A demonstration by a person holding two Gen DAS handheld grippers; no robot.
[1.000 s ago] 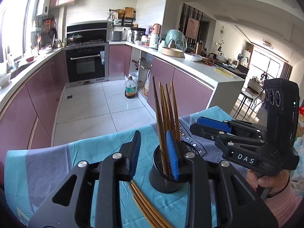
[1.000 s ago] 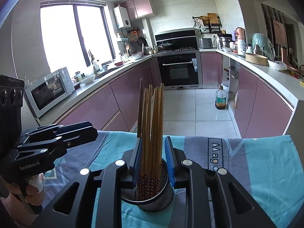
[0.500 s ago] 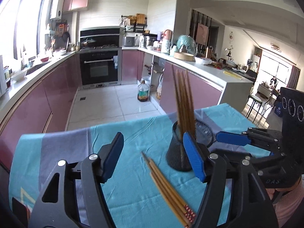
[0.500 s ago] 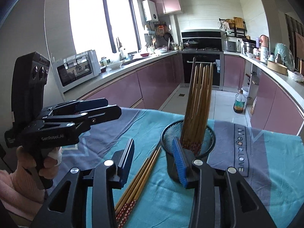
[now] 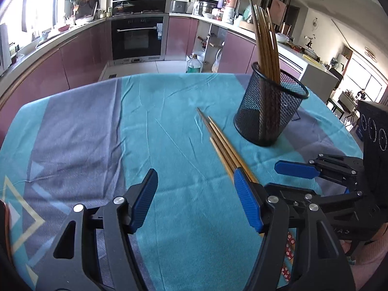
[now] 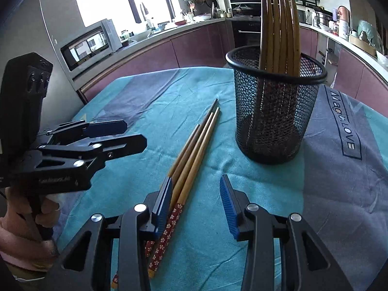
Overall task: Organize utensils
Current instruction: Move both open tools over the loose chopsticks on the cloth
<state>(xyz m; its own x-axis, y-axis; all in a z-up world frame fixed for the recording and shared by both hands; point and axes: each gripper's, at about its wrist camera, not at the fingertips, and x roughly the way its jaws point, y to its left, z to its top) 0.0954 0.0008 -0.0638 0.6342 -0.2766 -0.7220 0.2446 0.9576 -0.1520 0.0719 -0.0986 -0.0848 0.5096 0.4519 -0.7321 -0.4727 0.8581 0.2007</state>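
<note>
Left gripper point(image 5: 195, 200) spread wide, empty, low over teal-and-grey tablecloth point(image 5: 97, 133). Right gripper point(image 6: 196, 206) also spread, empty, its left pad beside the loose wooden chopsticks with red floral ends point(image 6: 194, 155) lying flat. Beyond them: black wire-mesh cylindrical holder point(image 6: 274, 114), upright, more chopsticks standing inside. Purple kitchen cabinets point(image 6: 194, 46) behind.

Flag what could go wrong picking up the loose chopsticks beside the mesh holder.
The loose chopsticks lie bunched flat on the tablecloth, so the open right gripper may grab several or pinch cloth. The mesh holder stands close by with tall chopsticks leaning out; a swing could tip it. The left gripper is near enough to collide.
</note>
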